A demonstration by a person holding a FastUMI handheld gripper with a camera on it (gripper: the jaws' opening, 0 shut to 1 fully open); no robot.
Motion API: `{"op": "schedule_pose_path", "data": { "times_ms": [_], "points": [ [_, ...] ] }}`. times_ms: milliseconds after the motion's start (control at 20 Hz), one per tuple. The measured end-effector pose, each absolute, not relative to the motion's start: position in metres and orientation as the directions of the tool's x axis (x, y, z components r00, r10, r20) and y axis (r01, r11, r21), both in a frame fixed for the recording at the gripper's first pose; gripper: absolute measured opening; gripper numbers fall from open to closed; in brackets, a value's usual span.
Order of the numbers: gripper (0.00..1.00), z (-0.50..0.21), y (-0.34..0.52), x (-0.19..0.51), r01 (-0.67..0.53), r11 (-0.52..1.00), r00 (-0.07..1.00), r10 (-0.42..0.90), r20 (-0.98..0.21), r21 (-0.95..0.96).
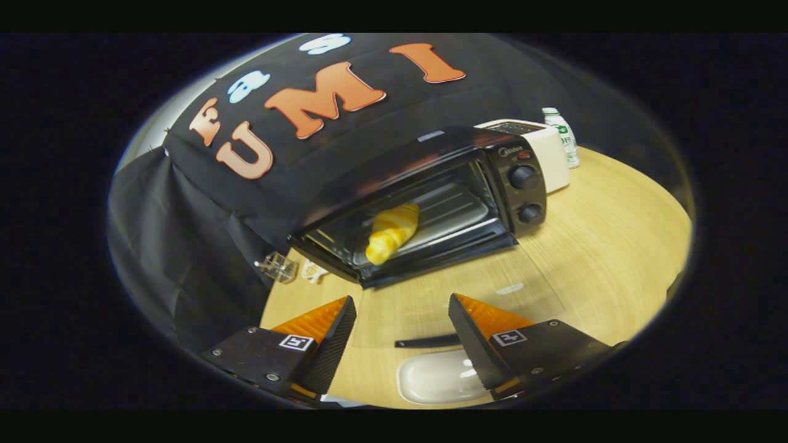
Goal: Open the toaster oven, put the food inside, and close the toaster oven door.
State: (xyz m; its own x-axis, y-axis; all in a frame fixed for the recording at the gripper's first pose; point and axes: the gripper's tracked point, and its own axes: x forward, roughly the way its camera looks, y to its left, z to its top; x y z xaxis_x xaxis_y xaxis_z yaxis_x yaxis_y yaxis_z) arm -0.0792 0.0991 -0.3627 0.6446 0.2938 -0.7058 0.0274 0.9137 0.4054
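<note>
Croissant [393, 233] lies on rack inside toaster oven [425, 203], beyond fingers. Oven door [455, 289] looks dropped flat toward gripper, glass see-through over wood, dark handle bar [426, 341] near right finger. Gripper [401, 315] fingers apart, nothing between them, hovering above door. Oven stands on light wooden table [615, 246], back against black cloth wall [184, 203]. White toaster [542, 151] and small bottle [563, 136] just behind oven's knob side. Clear small object [278, 266] by oven's other corner. White dish [437, 376] under right finger. Bare wood beyond knob side.
</note>
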Motion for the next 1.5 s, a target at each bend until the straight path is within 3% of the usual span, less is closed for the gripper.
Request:
{"op": "schedule_pose_path", "data": {
  "times_ms": [400, 850, 950, 1150, 1500],
  "points": [
    [0.9, -0.418, 0.086, -0.14, 0.001, 0.968, 0.465, 0.221, -0.857, 0.25],
    [0.9, -0.442, 0.099, -0.136, -0.004, 0.978, 0.339, 0.198, -0.92, 0.209],
    [0.91, -0.442, 0.102, -0.137, -0.011, 0.979, 0.33, 0.196, -0.923, 0.204],
    [0.91, -0.414, 0.117, -0.122, -0.031, 0.969, 0.421, 0.235, -0.876, 0.244],
    [0.89, -0.385, 0.12, -0.111, -0.032, 0.968, 0.431, 0.238, -0.871, 0.248]
  ]
}}
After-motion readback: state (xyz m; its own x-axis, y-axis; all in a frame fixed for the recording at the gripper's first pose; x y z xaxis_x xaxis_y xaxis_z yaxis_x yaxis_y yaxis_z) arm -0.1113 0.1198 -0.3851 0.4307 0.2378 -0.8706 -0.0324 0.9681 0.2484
